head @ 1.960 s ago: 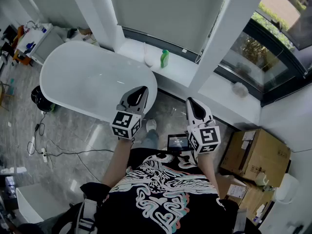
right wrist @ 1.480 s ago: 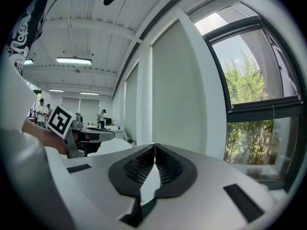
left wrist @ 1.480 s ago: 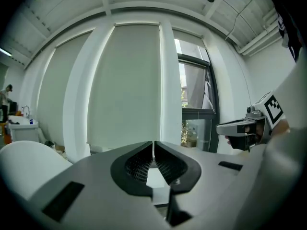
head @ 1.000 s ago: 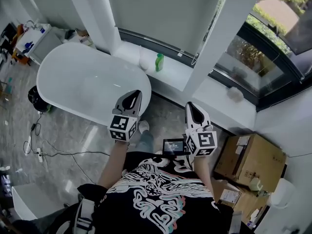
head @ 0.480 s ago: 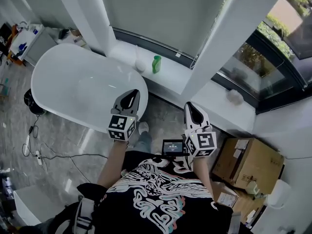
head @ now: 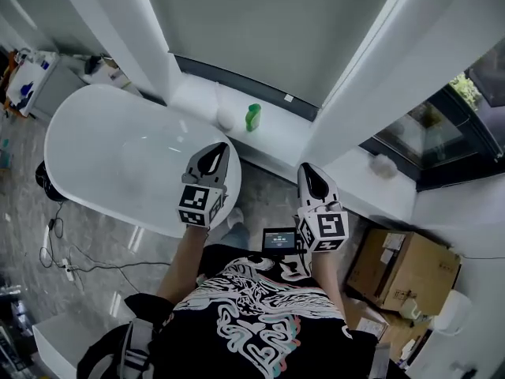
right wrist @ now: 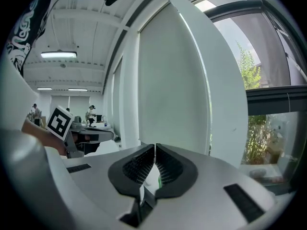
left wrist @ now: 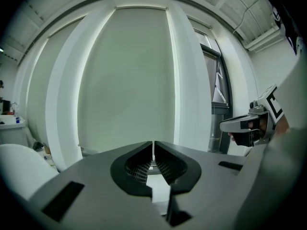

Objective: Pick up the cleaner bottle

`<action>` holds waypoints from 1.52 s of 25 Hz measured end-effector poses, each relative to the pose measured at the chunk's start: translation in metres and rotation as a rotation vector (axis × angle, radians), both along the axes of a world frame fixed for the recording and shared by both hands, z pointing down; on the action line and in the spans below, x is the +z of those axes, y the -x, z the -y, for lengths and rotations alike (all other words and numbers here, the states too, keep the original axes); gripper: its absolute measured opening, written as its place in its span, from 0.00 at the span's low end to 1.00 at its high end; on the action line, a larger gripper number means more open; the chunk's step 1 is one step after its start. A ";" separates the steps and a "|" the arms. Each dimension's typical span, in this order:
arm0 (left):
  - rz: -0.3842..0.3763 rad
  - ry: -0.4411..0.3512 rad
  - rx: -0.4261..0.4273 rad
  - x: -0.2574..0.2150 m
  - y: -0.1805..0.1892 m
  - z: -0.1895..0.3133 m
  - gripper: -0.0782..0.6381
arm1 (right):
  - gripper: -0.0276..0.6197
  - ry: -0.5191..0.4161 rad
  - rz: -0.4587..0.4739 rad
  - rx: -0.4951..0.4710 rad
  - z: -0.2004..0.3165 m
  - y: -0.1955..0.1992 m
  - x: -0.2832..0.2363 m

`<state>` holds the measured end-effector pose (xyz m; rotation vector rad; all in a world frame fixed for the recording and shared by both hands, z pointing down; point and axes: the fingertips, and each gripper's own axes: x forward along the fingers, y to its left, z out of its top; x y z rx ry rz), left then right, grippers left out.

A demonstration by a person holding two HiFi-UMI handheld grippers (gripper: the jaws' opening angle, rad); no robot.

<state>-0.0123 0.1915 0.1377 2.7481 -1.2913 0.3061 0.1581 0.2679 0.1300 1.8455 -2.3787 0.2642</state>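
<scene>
The cleaner bottle [head: 252, 117] is small and green and stands upright on the white window ledge [head: 292, 129], far beyond both grippers. My left gripper [head: 215, 153] hovers over the bathtub's right end, jaws shut and empty; in its own view the left gripper [left wrist: 153, 145] shows its pads closed together, facing a pale blind. My right gripper [head: 309, 172] is held over the floor to the bottle's lower right, also shut on nothing. In the right gripper view the right gripper [right wrist: 155, 150] has its jaws closed, and a green sliver of the bottle [right wrist: 159, 182] shows below them.
A white oval bathtub [head: 102, 160] fills the left. A white round object [head: 226, 118] sits on the ledge beside the bottle. A white pillar [head: 355, 93] rises right of the ledge. Cardboard boxes [head: 406, 271] stand at the lower right. Cables [head: 71, 251] lie on the floor.
Both grippers have advanced toward the window ledge, side by side and still shut. The ledge and the bottle sit nearer to them in the head view.
</scene>
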 end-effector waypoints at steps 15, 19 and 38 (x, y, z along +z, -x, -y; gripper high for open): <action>-0.019 0.039 0.005 0.011 0.042 0.138 0.15 | 0.09 0.041 -0.015 0.005 0.136 0.041 0.010; -0.024 0.038 0.015 0.013 0.047 0.159 0.15 | 0.09 0.048 -0.028 0.021 0.156 0.043 0.013; -0.015 0.071 -0.015 0.033 0.041 0.204 0.15 | 0.09 0.068 -0.019 -0.006 0.217 0.031 0.027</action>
